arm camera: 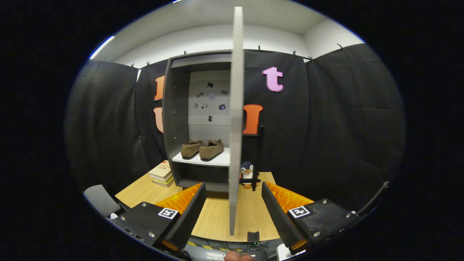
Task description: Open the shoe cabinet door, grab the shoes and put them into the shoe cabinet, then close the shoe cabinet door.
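Note:
The dark grey shoe cabinet [175, 119] stands on the wooden table, its inside in plain sight. Its pale door [236, 108] is swung out toward me and I see it edge-on, a tall thin slab. Two brown fuzzy shoes [203, 148] sit side by side on the cabinet's white shelf [221, 159], heels toward me. My gripper [233, 192] is open, with the door's free edge standing between the two fingers [194, 206] without either one touching it.
A stack of books [162, 174] lies left of the cabinet on the wooden table [217, 217]. A small penguin toy [247, 172] stands just right of the door. A grey chair back [99, 199] is at the table's left corner. Cables run below the table's near edge.

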`<state>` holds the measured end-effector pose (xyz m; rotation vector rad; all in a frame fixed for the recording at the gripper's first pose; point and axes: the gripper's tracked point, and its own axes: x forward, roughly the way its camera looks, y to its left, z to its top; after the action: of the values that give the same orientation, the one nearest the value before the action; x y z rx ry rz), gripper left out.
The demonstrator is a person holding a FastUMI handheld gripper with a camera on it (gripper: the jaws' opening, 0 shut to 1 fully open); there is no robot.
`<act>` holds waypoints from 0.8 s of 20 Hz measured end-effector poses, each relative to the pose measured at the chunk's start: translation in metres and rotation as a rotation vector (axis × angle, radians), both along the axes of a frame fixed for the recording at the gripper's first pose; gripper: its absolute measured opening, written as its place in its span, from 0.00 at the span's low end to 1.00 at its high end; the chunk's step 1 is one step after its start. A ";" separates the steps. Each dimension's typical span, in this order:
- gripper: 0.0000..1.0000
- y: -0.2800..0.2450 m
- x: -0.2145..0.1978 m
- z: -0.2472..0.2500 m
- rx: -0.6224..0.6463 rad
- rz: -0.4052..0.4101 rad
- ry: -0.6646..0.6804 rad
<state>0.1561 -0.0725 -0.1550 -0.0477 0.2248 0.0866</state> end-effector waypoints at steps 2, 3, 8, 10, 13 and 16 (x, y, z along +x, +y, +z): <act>0.95 -0.021 0.010 0.002 0.022 0.004 -0.010; 0.95 -0.028 0.017 0.003 0.034 0.006 -0.014; 0.95 -0.043 0.046 -0.001 0.062 0.040 -0.018; 0.95 -0.042 0.053 0.005 0.065 0.061 -0.020; 0.92 -0.035 0.050 0.007 0.064 0.064 -0.023; 0.90 -0.019 0.054 0.004 0.089 0.060 -0.001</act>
<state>0.2105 -0.0919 -0.1514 0.0338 0.2182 0.1561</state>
